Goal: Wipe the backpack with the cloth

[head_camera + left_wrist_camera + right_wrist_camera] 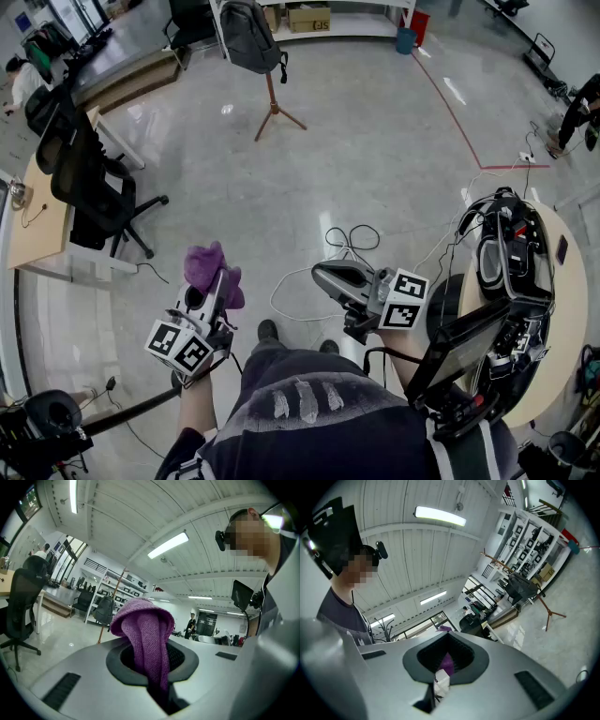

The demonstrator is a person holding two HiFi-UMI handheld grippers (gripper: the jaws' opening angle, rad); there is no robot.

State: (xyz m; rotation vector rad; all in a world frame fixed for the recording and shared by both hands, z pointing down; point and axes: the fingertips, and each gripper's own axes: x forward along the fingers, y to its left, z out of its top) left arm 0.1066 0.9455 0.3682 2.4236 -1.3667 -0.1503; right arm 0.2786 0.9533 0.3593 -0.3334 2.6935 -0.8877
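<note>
Cloth (208, 264): purple; we grip it in left hand-held gripper (221, 283), jaws closed on it.
Right hand-held gripper (324, 275): we hold it closed, empty.
Backpack (248, 36): grey, hanging on wooden stand (273, 101), well apart.

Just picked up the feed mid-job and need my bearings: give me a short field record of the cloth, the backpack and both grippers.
cloth: purple, bunched, clamped between the left gripper's fingers
left gripper: shut on the cloth, held low in front of the person
right gripper: fingers together, nothing between them
backpack: grey, hanging on a wooden stand across the floor, far from both grippers
cloth-to-backpack contact: none
wiping: not yet begun
</note>
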